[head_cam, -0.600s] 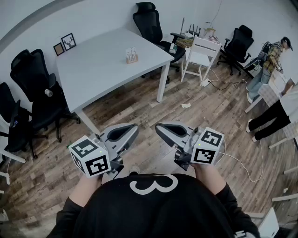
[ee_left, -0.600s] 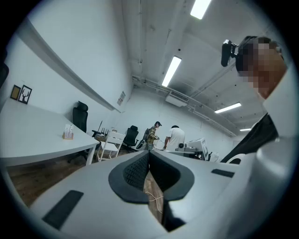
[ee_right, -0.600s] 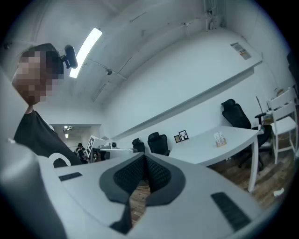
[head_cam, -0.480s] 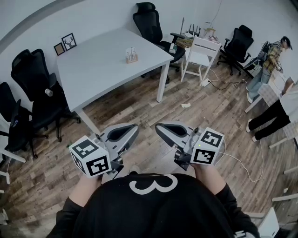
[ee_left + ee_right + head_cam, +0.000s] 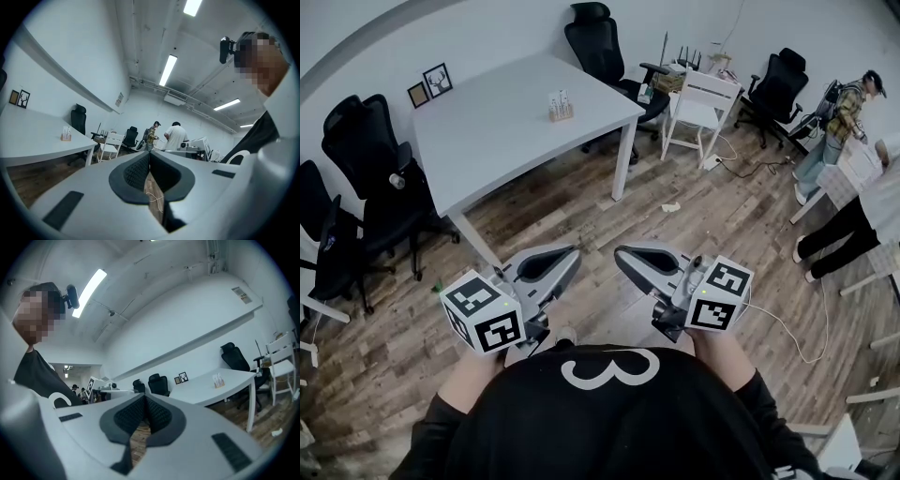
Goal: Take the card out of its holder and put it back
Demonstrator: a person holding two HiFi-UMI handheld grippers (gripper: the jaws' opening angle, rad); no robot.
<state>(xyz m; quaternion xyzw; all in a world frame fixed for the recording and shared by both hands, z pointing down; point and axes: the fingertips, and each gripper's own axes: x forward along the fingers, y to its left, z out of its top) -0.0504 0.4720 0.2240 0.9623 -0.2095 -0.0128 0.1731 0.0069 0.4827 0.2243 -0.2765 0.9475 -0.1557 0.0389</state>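
The card holder [image 5: 560, 107] stands well ahead of our left gripper [image 5: 568, 255] and right gripper [image 5: 623, 254], both closed on nothing, the left slightly nearer.

The card holder [image 5: 562, 107] on the tabletop [image 5: 506, 131] is too small for us to tell what stands in it, and both gripper views show it no clearer. We cannot make out what the two framed pictures [image 5: 430, 88] at the tabletop's far corner depict. A person [image 5: 839, 234] at the right is cut off by the picture's edge above the waist, a black chair [image 5: 323, 253] at the left edge likewise, and our black shirt [image 5: 600, 412] hides the floor [image 5: 694, 234] beneath us.
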